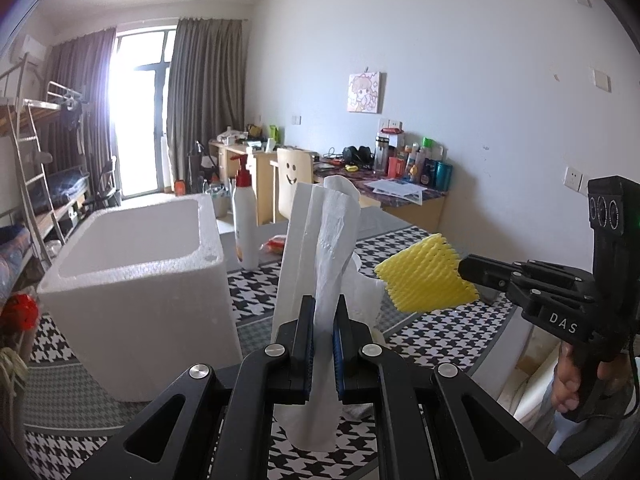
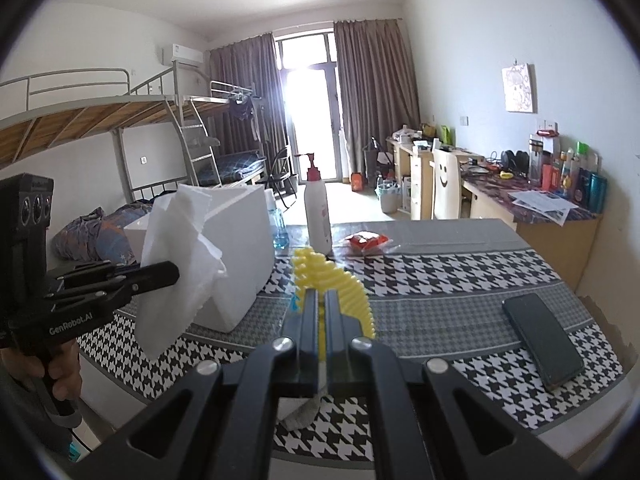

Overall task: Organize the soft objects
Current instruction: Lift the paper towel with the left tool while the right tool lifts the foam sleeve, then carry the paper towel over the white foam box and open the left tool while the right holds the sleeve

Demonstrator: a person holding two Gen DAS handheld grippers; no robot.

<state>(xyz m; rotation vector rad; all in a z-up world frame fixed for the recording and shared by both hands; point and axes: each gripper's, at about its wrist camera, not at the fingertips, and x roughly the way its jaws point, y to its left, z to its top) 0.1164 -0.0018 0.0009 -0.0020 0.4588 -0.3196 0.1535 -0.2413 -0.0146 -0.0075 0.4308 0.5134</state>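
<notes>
On my left gripper (image 1: 323,312) the blue pads were clamped on a white paper towel (image 1: 328,248), which stood up in a loose crumpled fold above the fingers and hung below them over the tablecloth (image 1: 256,308). My right gripper (image 2: 321,312) was pinched tight on a yellow foam net sleeve (image 2: 340,284), its ribbed edge fanning out past the fingertips. Both pieces were lifted clear of the table, the sleeve just to the right of the towel in the left wrist view. To the left of both stood an open white foam box (image 1: 132,280), resting on the houndstooth cloth. Behind it stood a white pump bottle (image 2: 317,212) with a red top and a small red packet (image 2: 366,242). A dark phone (image 2: 540,340) lay flat near the table's right edge.
</notes>
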